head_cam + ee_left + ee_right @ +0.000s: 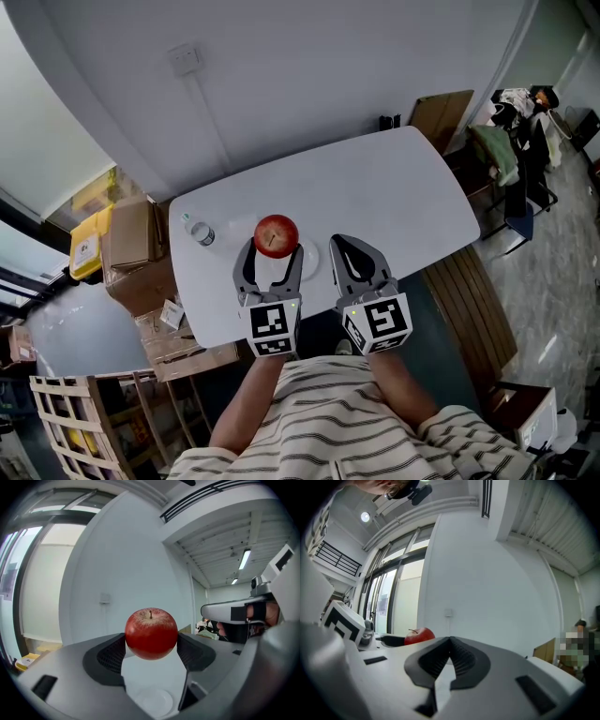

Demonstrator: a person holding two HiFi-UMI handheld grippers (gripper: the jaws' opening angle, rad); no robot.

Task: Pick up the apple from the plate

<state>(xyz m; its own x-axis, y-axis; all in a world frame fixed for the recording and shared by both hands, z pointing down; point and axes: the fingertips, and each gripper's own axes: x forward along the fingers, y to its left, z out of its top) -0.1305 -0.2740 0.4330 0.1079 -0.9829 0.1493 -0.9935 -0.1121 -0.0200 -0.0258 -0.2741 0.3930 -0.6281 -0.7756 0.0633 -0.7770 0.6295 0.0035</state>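
Note:
A red apple (pixel 276 234) hangs in the air above the white table (pixel 394 187), pinched between the two jaws of my left gripper (pixel 274 247). In the left gripper view the apple (pixel 151 633) is pressed on both sides by the dark pads (pixel 111 657), and the empty white plate (pixel 153 700) lies below it. The plate (pixel 310 259) shows partly between the two grippers. My right gripper (pixel 349 246) hovers just right of the plate with its jaws shut and nothing in them. From the right gripper (pixel 450 645), the apple (pixel 418 635) shows at the left.
A small clear bottle (pixel 199 232) stands on the table left of the apple. Cardboard boxes (pixel 131 236) are stacked beyond the table's left end. A wooden bench (pixel 469 305) runs along the right side, with a clothes-draped chair (pixel 511 155) further off.

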